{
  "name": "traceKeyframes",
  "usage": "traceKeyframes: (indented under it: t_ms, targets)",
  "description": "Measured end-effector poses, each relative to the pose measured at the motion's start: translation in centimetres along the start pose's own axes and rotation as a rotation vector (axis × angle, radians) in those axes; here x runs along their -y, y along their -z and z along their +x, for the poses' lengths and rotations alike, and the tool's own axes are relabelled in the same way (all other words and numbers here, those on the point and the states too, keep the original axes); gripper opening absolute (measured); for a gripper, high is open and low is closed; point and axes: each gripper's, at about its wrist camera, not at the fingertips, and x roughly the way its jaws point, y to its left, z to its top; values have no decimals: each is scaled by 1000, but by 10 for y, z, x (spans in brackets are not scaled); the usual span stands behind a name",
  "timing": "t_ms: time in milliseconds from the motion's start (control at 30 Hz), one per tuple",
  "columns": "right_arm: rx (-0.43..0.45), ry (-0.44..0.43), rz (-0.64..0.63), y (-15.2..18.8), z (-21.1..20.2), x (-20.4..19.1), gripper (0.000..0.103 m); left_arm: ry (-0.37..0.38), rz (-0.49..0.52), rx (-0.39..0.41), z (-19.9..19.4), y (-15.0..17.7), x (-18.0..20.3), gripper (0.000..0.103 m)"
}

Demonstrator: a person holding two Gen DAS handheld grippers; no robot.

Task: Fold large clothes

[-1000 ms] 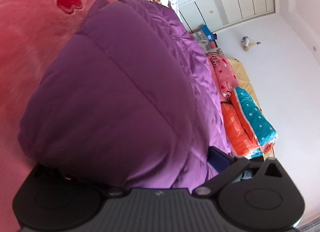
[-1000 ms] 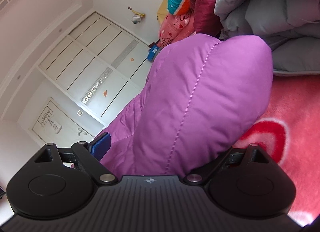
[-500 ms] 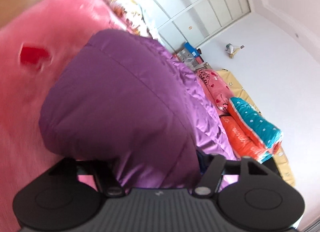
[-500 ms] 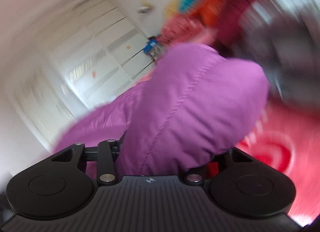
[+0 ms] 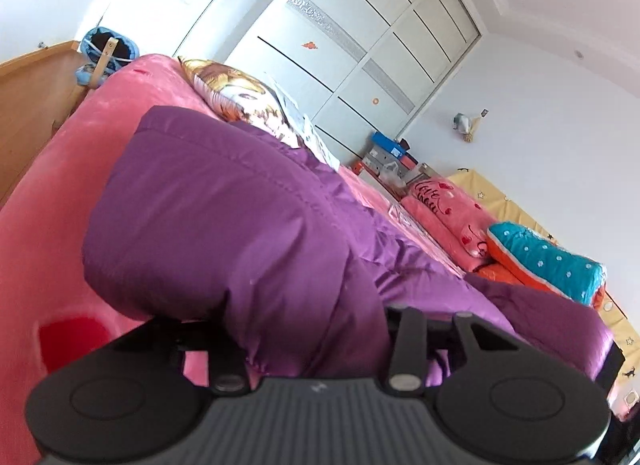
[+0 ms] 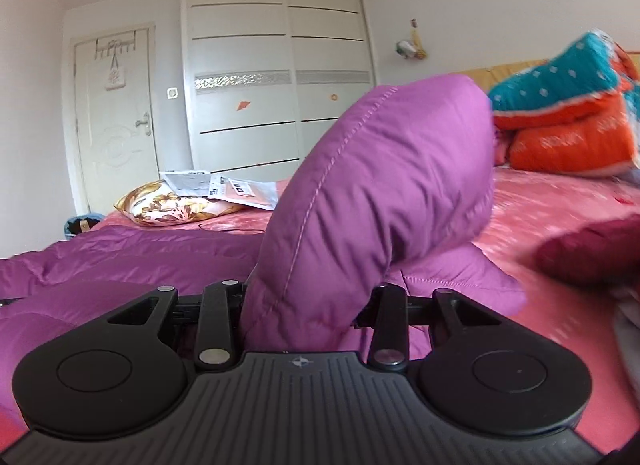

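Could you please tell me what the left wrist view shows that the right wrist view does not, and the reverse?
Only the left wrist view shows the wooden footboard and the boxes by the wardrobe. Only the right wrist view shows the door and a maroon garment. Both show the purple jacket pinched in that view's gripper, left gripper and right gripper, whose jaws have just been closing, plus the pink bed and the teal cushion.

Both my grippers have just been closing on the purple down jacket (image 6: 384, 201). The left gripper (image 5: 312, 341) now pinches a thick fold where a second ago it stood wide around it. The right gripper (image 6: 304, 317) likewise clamps its fold, has rolled upright, and has lifted that padding off the pink bed (image 6: 560, 201).
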Motion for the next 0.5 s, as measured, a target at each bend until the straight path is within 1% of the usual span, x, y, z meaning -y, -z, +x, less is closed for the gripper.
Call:
traceKeyframes:
  t_ms: [133, 233, 267, 333, 433, 500]
  targets:
    - [-25, 42, -43, -8, 44, -12, 47, -7, 0, 0, 28, -12, -1, 42]
    - [-42, 65, -17, -10, 60, -12, 46, -8, 5, 3, 43, -15, 1, 42]
    - [-46, 64, 15, -10, 62, -11, 46, -6, -14, 6, 50, -17, 3, 42]
    - [-51, 49, 110, -9, 55, -3, 45, 5, -60, 5, 48, -22, 3, 41]
    - [-48, 3, 283, -19, 50, 10, 41, 42, -48, 38, 44, -34, 10, 37]
    - [-26, -34, 361, -31, 47, 16, 39, 80, -65, 71, 41, -41, 9, 36]
